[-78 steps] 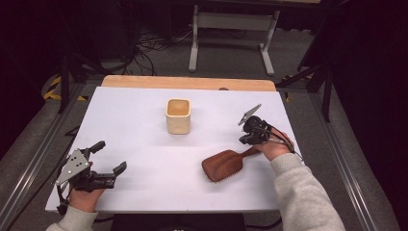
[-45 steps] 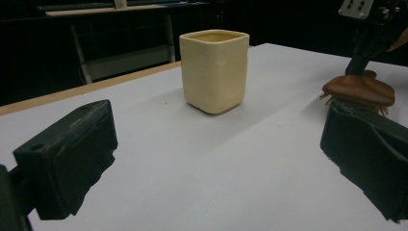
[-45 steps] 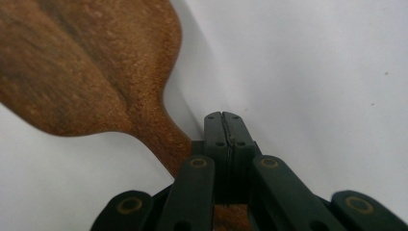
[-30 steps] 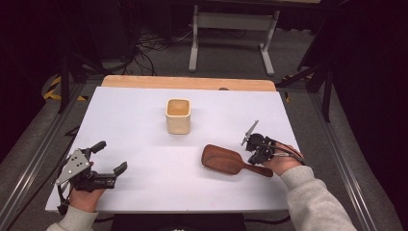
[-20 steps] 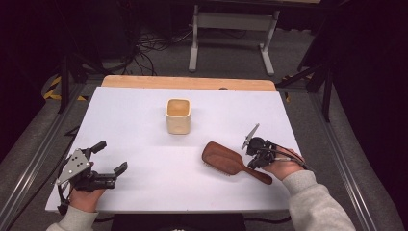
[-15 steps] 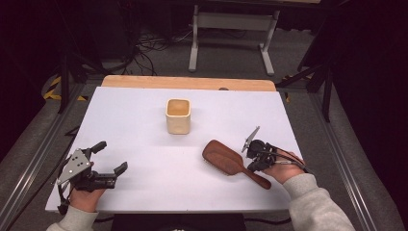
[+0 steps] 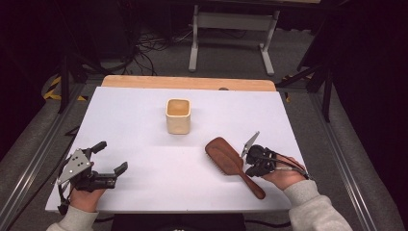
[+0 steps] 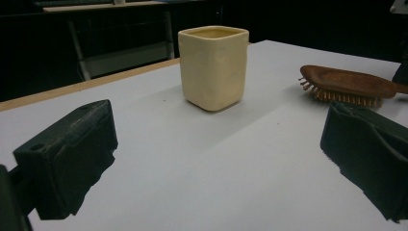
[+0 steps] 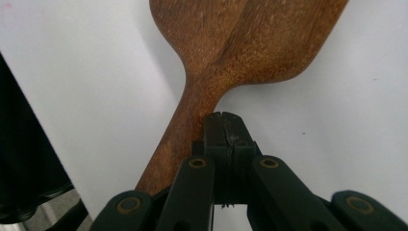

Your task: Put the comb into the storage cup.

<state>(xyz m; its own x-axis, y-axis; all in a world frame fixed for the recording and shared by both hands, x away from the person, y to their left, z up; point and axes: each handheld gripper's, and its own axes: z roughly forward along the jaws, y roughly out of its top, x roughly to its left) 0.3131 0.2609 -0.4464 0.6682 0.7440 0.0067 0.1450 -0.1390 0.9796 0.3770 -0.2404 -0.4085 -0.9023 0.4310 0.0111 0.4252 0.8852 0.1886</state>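
A brown wooden hairbrush (image 7: 223,153) lies bristles down on the white table (image 7: 144,125), its handle pointing to the near right edge. My right gripper (image 7: 247,169) is shut, its closed tips resting against the right side of the handle. In the right gripper view the shut right gripper (image 9: 223,127) touches the hairbrush (image 9: 240,48) where the neck narrows, with nothing between the jaws. A cream square cup (image 7: 178,115) stands upright mid-table. My left gripper (image 7: 109,157) rests open at the near left, facing the cup (image 8: 214,67) and hairbrush (image 8: 351,84).
A strip of bare wood (image 7: 187,83) runs along the table's far edge. Behind it stands a grey metal frame (image 7: 231,29) on a dark floor with cables. White surface lies between the left gripper and the cup.
The brush has swung around: its handle, once pointing to the far right, now points to the near right. My right gripper moved toward the near edge with it. The left gripper stayed still.
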